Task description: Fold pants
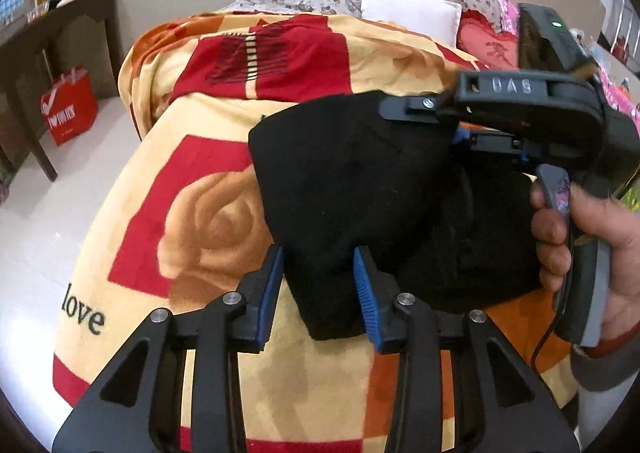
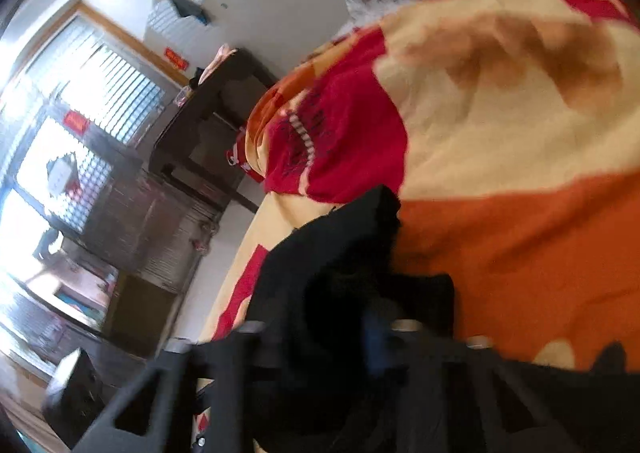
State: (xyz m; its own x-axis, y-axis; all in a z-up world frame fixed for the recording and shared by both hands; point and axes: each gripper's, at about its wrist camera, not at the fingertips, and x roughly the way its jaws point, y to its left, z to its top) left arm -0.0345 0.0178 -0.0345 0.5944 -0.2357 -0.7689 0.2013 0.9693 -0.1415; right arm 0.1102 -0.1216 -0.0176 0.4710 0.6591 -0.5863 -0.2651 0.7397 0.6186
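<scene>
Already the black pants (image 1: 360, 181) lie bunched on the bed's blanket (image 1: 192, 213); left tongs (image 1: 318, 285) spread around a corner (not pinching), right tongs (image 1: 416, 109) seemingly pinching cloth — one-sided pull may undo the fold.

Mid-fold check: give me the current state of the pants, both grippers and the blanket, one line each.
black pants: bunched in a heap on the blanket, not folded flat.
left gripper: open, blue pads either side of a pants edge, not pressing.
right gripper: over the pants' far side; grip cannot be told, view blurred.
rose blanket: spread over the bed under the pants.
</scene>
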